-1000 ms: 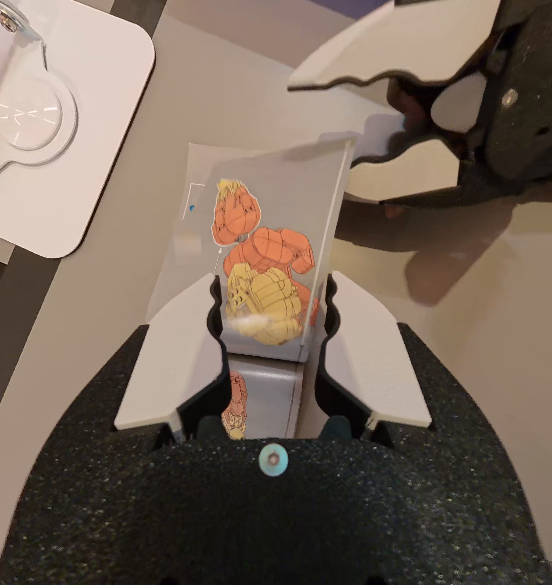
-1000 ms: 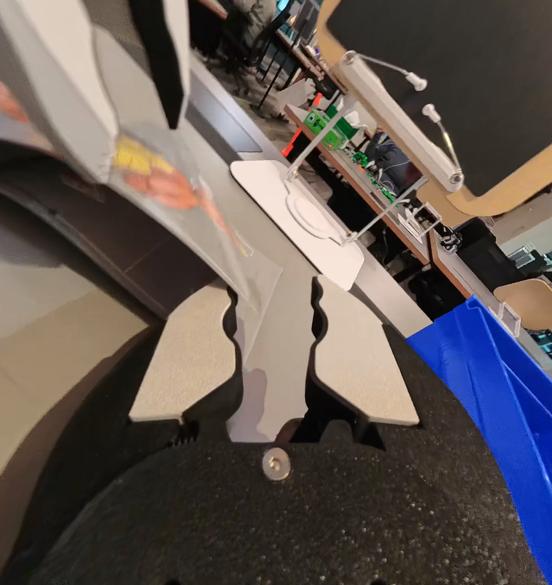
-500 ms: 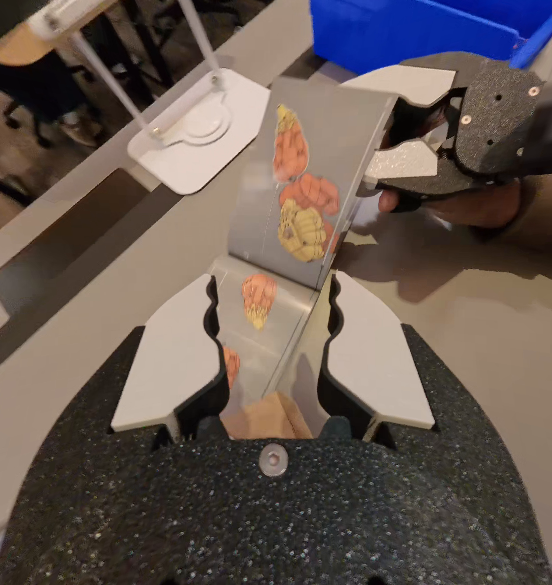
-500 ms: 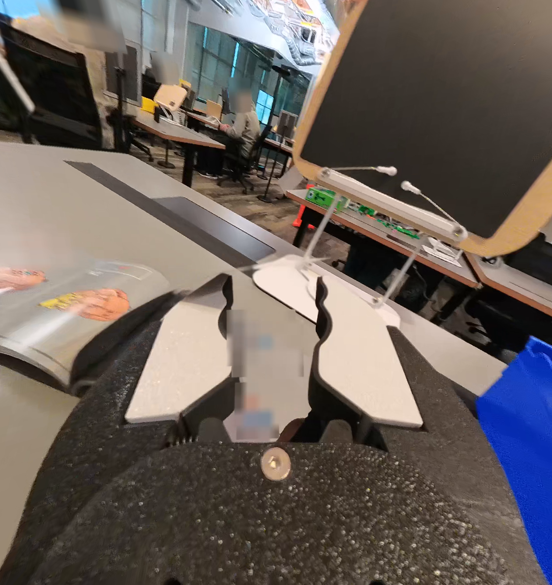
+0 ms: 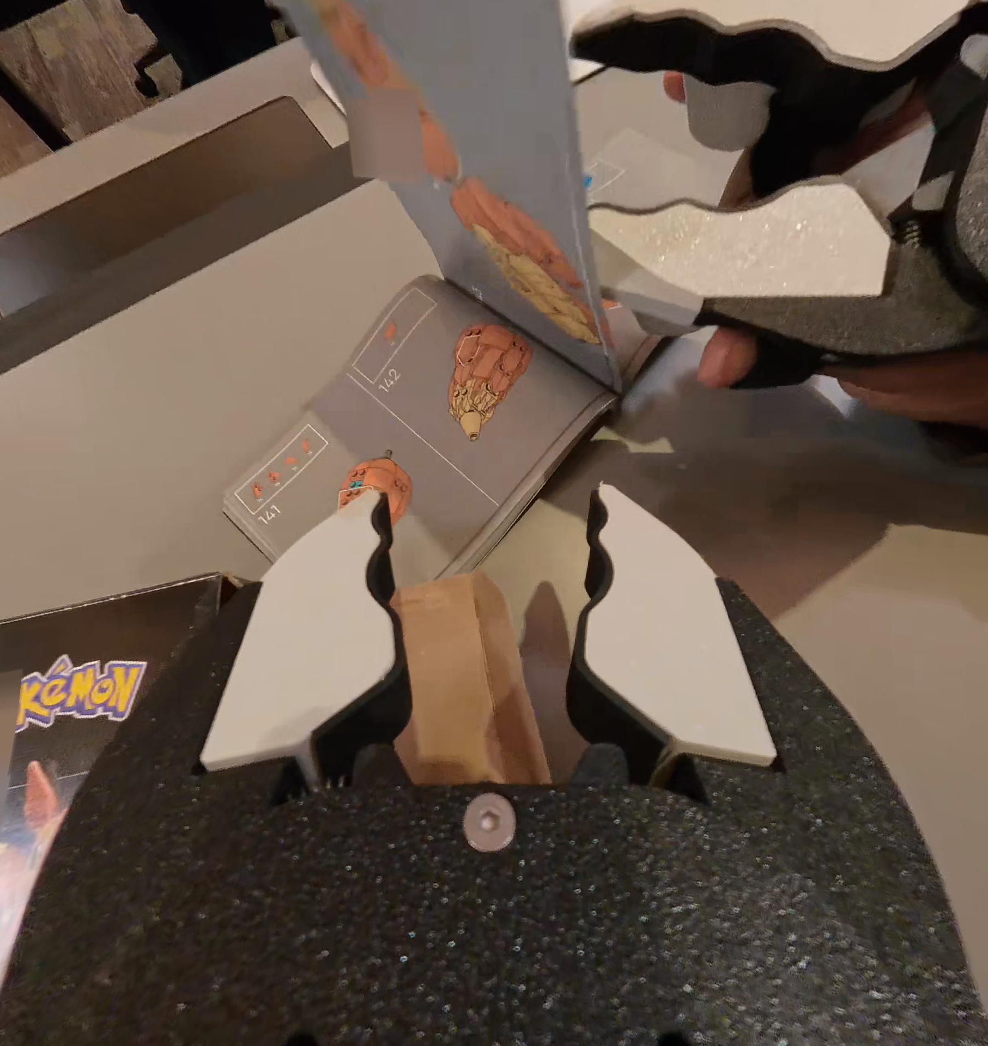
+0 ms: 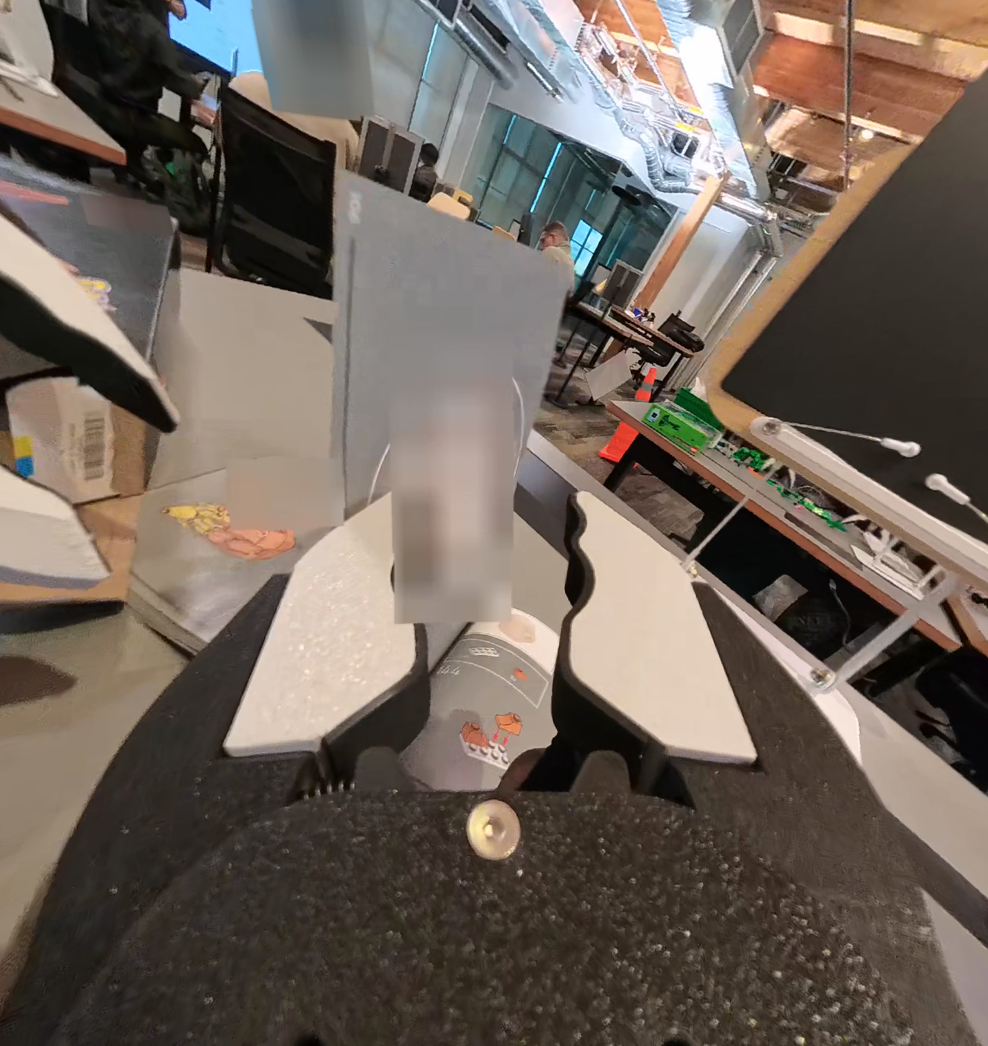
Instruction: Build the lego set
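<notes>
The grey instruction booklet point(image 5: 423, 419) lies open on the table, showing orange and tan build steps. One page point(image 5: 480, 158) stands upright from the spine. My left gripper point(image 5: 483, 497) is open and empty, just short of the booklet's near edge and above a brown paper bag point(image 5: 457, 668). My right gripper point(image 5: 723, 141) is open at the upper right, with its lower finger against the page's edge. In the right wrist view the raised page point(image 6: 440, 339) stands between the open fingers of my right gripper point(image 6: 471, 506), over another booklet page point(image 6: 480, 696). The left gripper point(image 6: 55, 351) shows at the left.
The dark set box point(image 5: 84, 679) lies at the near left; it also shows in the right wrist view point(image 6: 106, 243). A small cardboard box point(image 6: 72, 447) stands by it. A white stand base point(image 6: 837, 724) sits at the right. A slot point(image 5: 140, 215) cuts the table beyond the booklet.
My left gripper has drawn back from the booklet, which now lies open on the table. My right gripper has swung in around the raised page, which has turned further upright.
</notes>
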A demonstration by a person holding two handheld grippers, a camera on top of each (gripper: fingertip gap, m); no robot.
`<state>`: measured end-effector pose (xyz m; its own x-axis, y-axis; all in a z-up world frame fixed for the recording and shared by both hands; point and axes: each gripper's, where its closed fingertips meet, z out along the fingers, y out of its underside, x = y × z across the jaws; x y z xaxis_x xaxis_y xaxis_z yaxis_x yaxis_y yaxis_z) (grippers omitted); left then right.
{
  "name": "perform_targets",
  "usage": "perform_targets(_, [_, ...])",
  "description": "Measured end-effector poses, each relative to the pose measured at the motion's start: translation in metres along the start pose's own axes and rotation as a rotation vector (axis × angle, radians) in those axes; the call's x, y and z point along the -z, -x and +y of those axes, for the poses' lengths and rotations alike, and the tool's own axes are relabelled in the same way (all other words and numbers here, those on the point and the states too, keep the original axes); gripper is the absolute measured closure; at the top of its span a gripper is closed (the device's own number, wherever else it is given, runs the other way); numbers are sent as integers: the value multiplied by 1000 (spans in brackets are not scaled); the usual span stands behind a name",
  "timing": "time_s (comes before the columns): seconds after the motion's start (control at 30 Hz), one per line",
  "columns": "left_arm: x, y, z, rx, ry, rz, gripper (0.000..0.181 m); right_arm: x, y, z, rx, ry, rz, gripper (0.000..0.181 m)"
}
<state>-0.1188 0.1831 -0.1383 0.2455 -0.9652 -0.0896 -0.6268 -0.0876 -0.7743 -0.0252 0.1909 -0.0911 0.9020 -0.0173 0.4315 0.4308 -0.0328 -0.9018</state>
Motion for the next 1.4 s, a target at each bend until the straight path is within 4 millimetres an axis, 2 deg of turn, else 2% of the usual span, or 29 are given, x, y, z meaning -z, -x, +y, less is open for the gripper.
perform_targets(0.23, [-10,-6,-4,4,-9,22,115,2,12,11,49,37,-43,132])
perform_targets(0.43, [-10,-4,-5,14,-22,12,116,4,18,20,85,61,-65,134])
perform_targets(0.57, [-8,0,0,6,-7,-13,116,2,22,25,106,91,-77,134])
perform_targets(0.67, [-3,7,14,-13,54,-60,117,-1,26,32,127,132,-90,135])
perform_targets(0.83, [6,7,63,-46,277,-128,121,-1,32,37,163,155,-95,136])
perform_targets(1.0, [14,5,100,-55,395,-208,123,0,37,38,168,155,-108,136])
perform_targets(1.17, [16,6,104,-59,410,-245,135,1,40,39,179,158,-117,137])
perform_targets(1.27, [13,2,106,-69,432,-215,158,2,38,39,180,156,-117,137])
perform_targets(1.3, [11,-1,108,-74,443,-198,172,3,38,39,180,155,-115,137])
perform_targets(1.4, [16,8,109,-73,461,-254,179,4,36,40,184,160,-110,137])
